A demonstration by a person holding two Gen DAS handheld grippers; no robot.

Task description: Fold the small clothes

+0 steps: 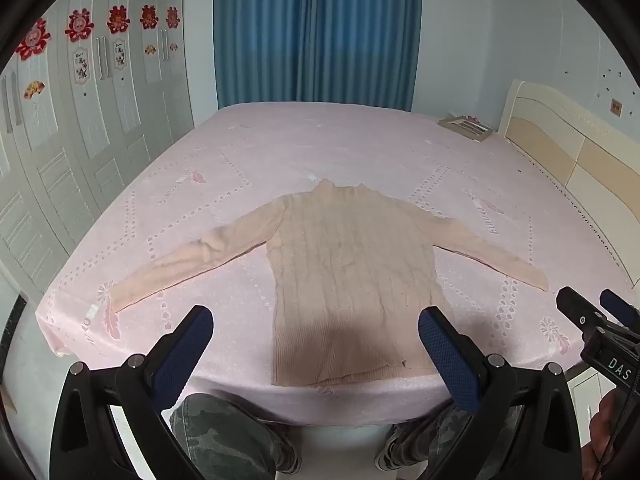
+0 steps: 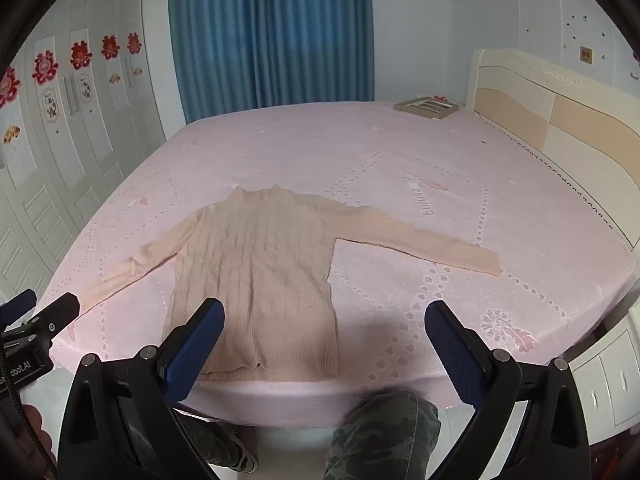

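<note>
Both tongs, left tongs (image 1: 316, 332) and right tongs (image 2: 325, 326), gape above one sweater (image 1: 344, 264).

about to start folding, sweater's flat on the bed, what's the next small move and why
Probably move the left gripper out to the left sleeve cuff: the sweater lies flat, sleeves spread, and both grippers, right gripper included, are open and empty.

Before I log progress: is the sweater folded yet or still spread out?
Spread out. The sweater lies flat on the bed, both sleeves stretched sideways, hem near the edge, no fold visible.
</note>
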